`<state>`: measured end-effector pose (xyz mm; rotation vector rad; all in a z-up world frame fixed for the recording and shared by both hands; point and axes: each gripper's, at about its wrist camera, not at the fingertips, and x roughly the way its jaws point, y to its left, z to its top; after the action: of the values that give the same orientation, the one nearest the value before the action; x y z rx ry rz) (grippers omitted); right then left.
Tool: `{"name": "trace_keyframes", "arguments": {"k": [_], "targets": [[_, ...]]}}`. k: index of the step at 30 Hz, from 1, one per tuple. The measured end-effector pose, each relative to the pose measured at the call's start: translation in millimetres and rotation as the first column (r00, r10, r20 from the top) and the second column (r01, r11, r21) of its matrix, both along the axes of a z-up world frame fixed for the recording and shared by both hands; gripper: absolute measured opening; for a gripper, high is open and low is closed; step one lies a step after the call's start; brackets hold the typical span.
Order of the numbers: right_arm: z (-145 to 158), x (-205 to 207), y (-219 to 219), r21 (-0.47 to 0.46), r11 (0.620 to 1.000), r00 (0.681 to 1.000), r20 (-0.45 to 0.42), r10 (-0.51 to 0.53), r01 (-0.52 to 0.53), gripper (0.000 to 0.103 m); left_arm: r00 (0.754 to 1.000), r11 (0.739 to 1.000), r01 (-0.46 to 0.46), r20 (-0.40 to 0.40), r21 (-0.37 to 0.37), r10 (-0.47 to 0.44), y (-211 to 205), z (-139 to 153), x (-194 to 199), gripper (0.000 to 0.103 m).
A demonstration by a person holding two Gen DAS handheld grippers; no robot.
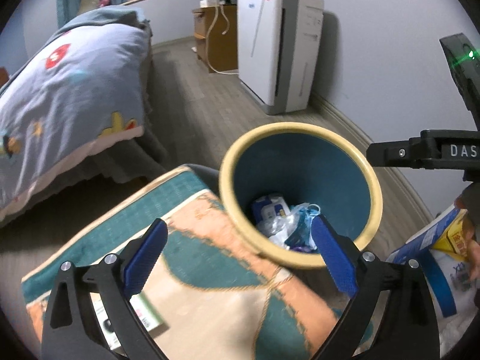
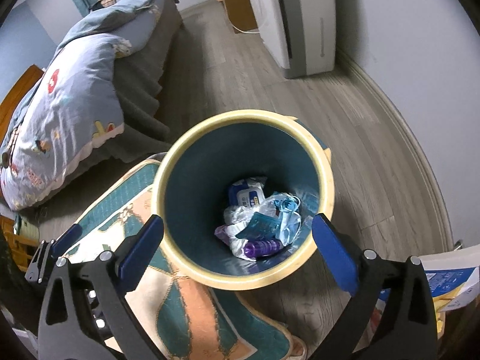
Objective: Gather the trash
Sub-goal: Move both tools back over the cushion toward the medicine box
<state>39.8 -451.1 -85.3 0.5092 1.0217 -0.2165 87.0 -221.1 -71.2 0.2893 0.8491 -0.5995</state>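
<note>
A round bin with a cream rim (image 2: 246,115) and a teal inside stands on the floor at the rug's edge. At its bottom lie a wipes pack (image 2: 247,193), a blue face mask (image 2: 288,213), a purple bottle (image 2: 264,246) and crumpled plastic. My right gripper (image 2: 238,219) hangs above the bin's mouth, open, nothing between its blue pads. My left gripper (image 1: 240,223) is open and empty too, held over the rug to the left of the bin's rim (image 1: 300,127). The trash (image 1: 282,219) shows past its right finger.
A teal and orange rug (image 1: 210,285) lies under the left gripper, with a small printed box (image 1: 144,315) on it. A bed with a blue quilt (image 1: 75,69) is on the left. A white appliance (image 1: 279,51) and a wooden cabinet (image 1: 216,36) stand by the wall. A blue-and-yellow package (image 1: 435,240) is at the right.
</note>
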Motion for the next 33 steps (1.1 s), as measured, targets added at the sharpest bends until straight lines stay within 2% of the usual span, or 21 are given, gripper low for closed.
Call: {"name": "trace_keyframes", "arguments": {"k": [10,14,22,27,33], "targets": [[8.7,4.7,42.1,0.003,0.999,0.999,0.006,0.05,-0.05,0.097,0.993,0.993,-0.12,0.014,0.001,0.12,87.3,25.7,-18.8,0.097],[12.1,10.5,69.4,0.002,0.995,0.995,0.006,0.096,-0.096,0.097,0.986,0.985,-0.166,0.015,0.041,0.166,123.5,23.9,-29.0,0.097],[20.1,24.1,143.6,-0.026,0.977,0.977,0.018,0.212,-0.212,0.097,0.959,0.958,-0.281,-0.032,0.05,0.283,197.9,15.6,-42.3,0.097],[23.5,29.8,188.6,-0.076,0.957,0.959,0.022,0.282,-0.28,0.097,0.955,0.953,-0.293,-0.025,0.074,0.295,225.2,14.3,-49.5,0.097],[18.0,37.3,229.3,-0.101,0.933,0.937,0.007,0.349,-0.346,0.097,0.944,0.943,-0.325,-0.04,0.064,0.328,253.3,14.5,-48.4,0.097]]}}
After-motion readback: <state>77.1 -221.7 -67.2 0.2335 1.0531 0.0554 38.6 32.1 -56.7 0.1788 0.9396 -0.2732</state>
